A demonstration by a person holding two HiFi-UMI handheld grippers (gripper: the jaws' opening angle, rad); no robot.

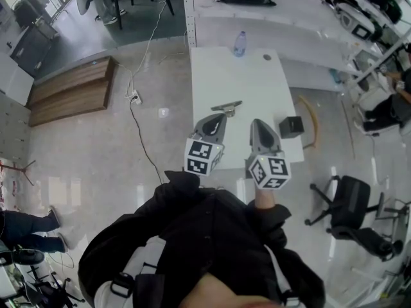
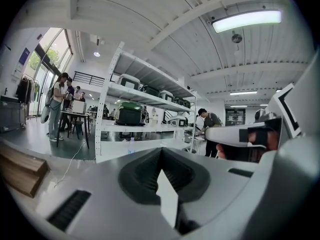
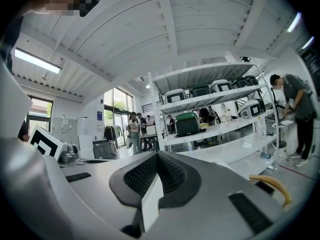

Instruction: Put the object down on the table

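Both sets of fingers are pressed together with nothing between them: your left gripper (image 1: pixel 219 117) and your right gripper (image 1: pixel 257 123) hang empty over the near end of the white bench (image 1: pixel 237 82). The object, which I take to be the flat metal tool (image 1: pixel 226 106), lies on the bench top just beyond the left gripper's tip and apart from it. By that reading the put-down looks done, though I can't rule out that the black box (image 1: pixel 291 126) was the thing meant.

What can go wrong now is mostly your own doing.

- The tool is close ahead of the left fingers. If that gripper dips or drifts forward, it will nudge the tool and skate it across the smooth top.
- The black box sits near the bench's right edge, beside the right gripper. A sideways sweep on that side could push it off onto the floor.
- A cable (image 1: pixel 142 143) trails across the floor to your left, so mind your feet if you step back that way.

The bottle (image 1: pixel 239 43) at the far end is well clear.
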